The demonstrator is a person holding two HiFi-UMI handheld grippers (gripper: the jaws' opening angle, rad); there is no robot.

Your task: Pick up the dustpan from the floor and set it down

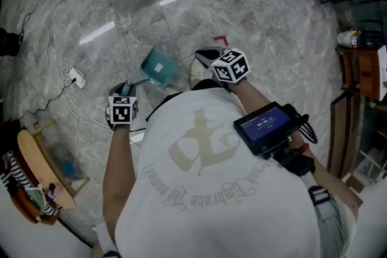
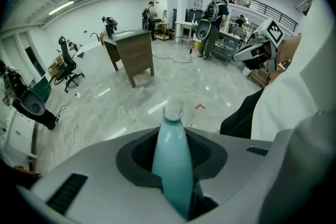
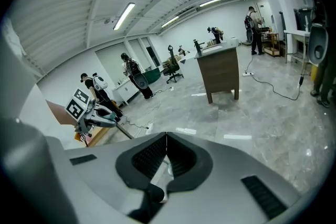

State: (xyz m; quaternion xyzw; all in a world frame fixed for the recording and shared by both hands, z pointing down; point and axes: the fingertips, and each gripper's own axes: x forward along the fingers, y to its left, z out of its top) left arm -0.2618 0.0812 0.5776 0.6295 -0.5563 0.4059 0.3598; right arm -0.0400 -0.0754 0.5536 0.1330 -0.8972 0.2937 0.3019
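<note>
- The left hand-held gripper (image 2: 173, 136) is seen clamped on the teal handle (image 2: 172, 176) of the dustpan (image 1: 158, 67); the pads are pressed against both sides of the handle, and its looped end is seen standing out past the fingertips.
- In the head view, the dustpan's teal pan is seen just beside the left hand-held gripper, on the side towards the right hand-held gripper (image 3: 167, 139), over the floor (image 1: 266, 15). Whether the pan is touching the floor cannot be told.
- The right hand-held gripper is held with its jaws pressed together at the tips, and nothing is gripped between them. In the head view it is placed to the right of the pan, apart from it.
- A red corner mark (image 1: 221, 40) is found on the grey marbled floor, just beyond the right hand-held gripper.
- White cables with a power strip (image 1: 75, 77) are laid on the floor, to the left of the left hand-held gripper.
- A brown wooden stand (image 2: 131, 52) is seen farther off across the room.
</note>
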